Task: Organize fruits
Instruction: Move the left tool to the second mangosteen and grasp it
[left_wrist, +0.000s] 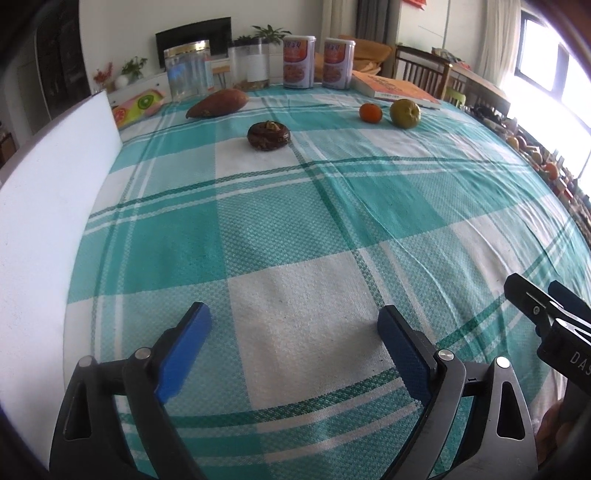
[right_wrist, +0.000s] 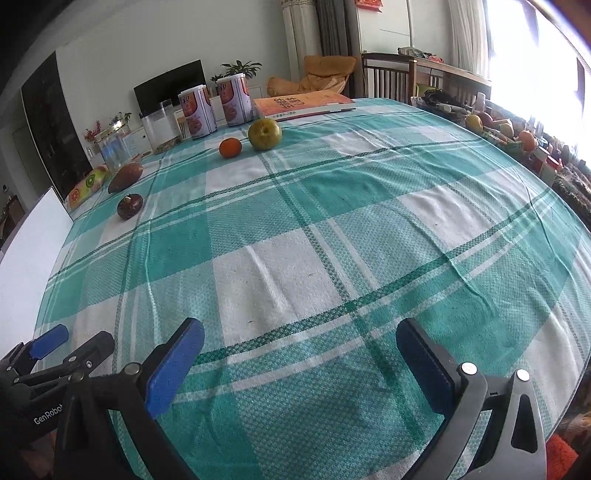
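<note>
On the green checked tablecloth (left_wrist: 295, 229) lie a dark mangosteen (left_wrist: 268, 136), a sweet potato (left_wrist: 218, 103), a small orange (left_wrist: 370, 112) and a green apple (left_wrist: 405, 113), all at the far end. The right wrist view shows the mangosteen (right_wrist: 129, 206), sweet potato (right_wrist: 125, 176), orange (right_wrist: 230, 147) and apple (right_wrist: 264, 134) too. My left gripper (left_wrist: 295, 325) is open and empty over the near end of the table. My right gripper (right_wrist: 301, 343) is open and empty beside it, far from the fruit.
Two printed cans (left_wrist: 317, 62), clear jars (left_wrist: 188, 72) and a book (left_wrist: 395, 88) stand along the far edge. A white foam board (left_wrist: 48, 206) lines the left side. A fruit-print pouch (left_wrist: 138, 105) lies at the far left. Crates of fruit (right_wrist: 509, 133) sit off the right edge.
</note>
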